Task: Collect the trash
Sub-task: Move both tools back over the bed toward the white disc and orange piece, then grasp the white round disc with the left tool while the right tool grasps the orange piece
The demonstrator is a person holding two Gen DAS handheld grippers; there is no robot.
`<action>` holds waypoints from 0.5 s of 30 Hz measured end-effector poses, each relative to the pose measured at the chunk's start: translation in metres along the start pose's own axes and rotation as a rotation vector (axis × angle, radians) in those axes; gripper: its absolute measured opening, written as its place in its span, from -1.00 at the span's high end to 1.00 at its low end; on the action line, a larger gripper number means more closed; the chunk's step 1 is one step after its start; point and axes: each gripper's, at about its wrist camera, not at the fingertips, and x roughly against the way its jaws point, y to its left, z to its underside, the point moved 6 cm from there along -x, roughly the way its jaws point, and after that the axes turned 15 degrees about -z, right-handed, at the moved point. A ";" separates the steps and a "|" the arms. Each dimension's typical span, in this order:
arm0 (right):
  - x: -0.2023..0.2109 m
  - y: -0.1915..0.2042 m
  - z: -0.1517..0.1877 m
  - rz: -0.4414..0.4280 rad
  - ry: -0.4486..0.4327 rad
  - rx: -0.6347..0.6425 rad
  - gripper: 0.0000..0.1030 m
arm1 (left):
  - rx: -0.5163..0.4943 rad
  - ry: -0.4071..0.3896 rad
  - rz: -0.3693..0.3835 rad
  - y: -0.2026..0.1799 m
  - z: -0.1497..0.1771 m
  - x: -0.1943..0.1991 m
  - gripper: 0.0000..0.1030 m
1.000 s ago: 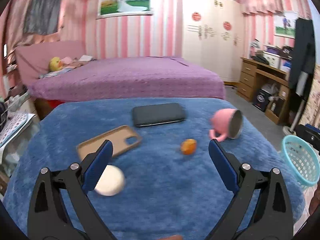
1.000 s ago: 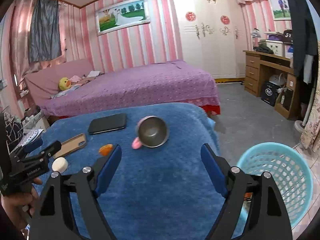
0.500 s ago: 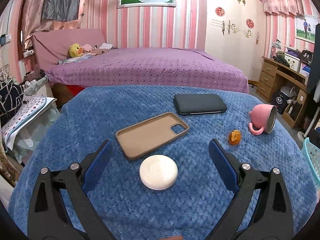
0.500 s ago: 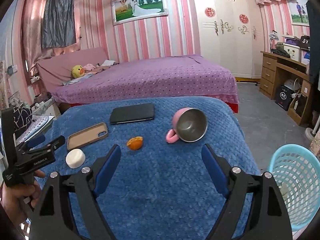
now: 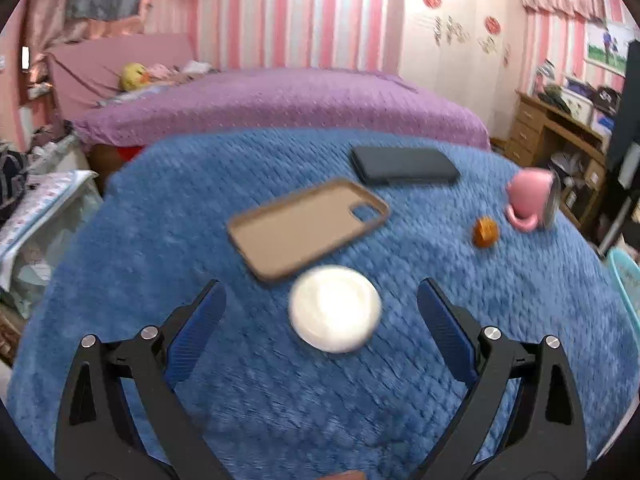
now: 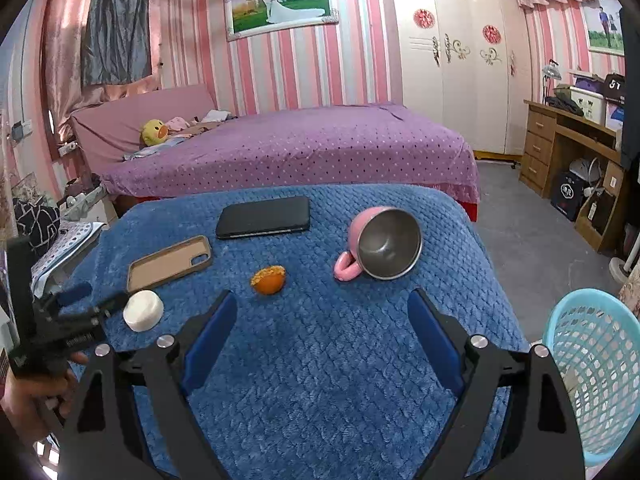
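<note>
Lining up my left gripper [image 5: 318, 312] around the white puck [image 5: 335, 308], I am keeping its jaws wide, nothing gripped, the case [image 5: 308, 229] just beyond. From the right view, my right gripper [image 6: 322, 322] is opening, empty, aiming at the peel [image 6: 268, 279]; the basket [image 6: 592, 368] is waiting beside the table [image 6: 340, 380] for drops.

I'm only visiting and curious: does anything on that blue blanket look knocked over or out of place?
Yes. The pink mug lies tipped on its side, its metal inside facing the camera and its handle on the blanket. Beside it sits an orange peel, a scrap among the phone, phone case and white puck.
</note>
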 end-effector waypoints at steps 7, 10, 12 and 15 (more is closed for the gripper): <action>-0.015 -0.005 0.004 -0.010 0.045 -0.001 -0.66 | -0.034 0.091 -0.085 -0.013 0.009 -0.022 -0.81; -0.024 -0.004 0.004 -0.013 0.065 0.006 -0.66 | -0.020 0.141 -0.114 -0.009 0.013 -0.032 -0.80; -0.031 -0.001 0.005 -0.018 0.080 0.013 -0.66 | -0.015 0.156 -0.111 -0.009 0.014 -0.035 -0.80; -0.048 0.005 0.006 -0.024 0.106 0.018 -0.66 | -0.024 0.190 -0.106 -0.012 0.016 -0.043 -0.72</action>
